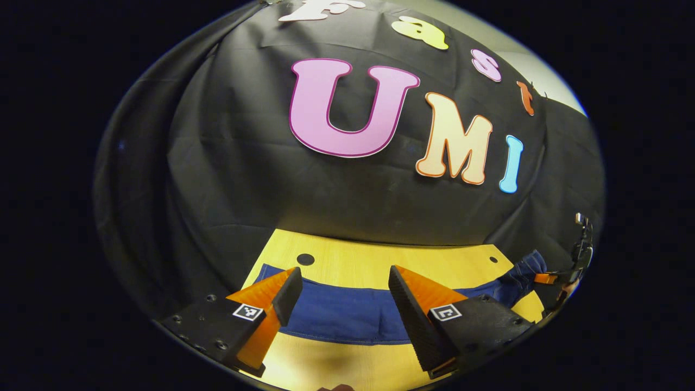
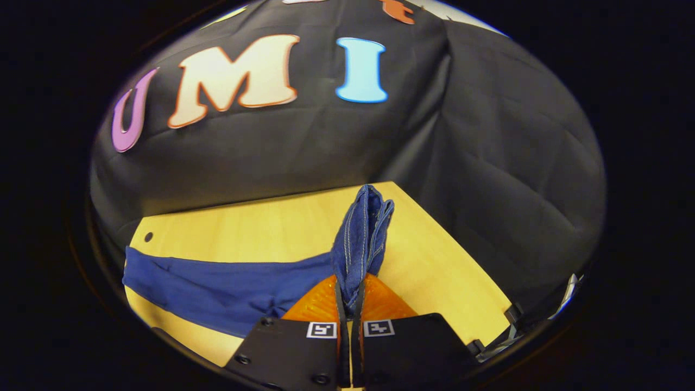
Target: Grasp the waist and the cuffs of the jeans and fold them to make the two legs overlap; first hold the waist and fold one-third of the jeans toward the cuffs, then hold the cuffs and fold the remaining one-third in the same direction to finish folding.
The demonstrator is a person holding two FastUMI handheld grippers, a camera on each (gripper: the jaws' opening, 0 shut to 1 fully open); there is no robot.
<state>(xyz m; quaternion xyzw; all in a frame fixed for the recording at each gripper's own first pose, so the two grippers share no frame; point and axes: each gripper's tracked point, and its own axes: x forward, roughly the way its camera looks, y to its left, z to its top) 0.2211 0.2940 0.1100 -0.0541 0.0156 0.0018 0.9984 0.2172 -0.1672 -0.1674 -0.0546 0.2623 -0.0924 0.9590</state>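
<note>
The jeans (image 1: 347, 315) lie stretched across the yellow wooden table (image 1: 380, 260), a long blue band running side to side. In the left gripper view, the left gripper (image 1: 345, 296) hangs just above the middle of them with its jaws spread wide and nothing between them. In the right gripper view, the right gripper (image 2: 349, 304) has its jaws pinched tight on one end of the jeans (image 2: 361, 239), and the bunched denim stands up past its fingertips while the rest trails off leftward on the table (image 2: 260, 222).
</note>
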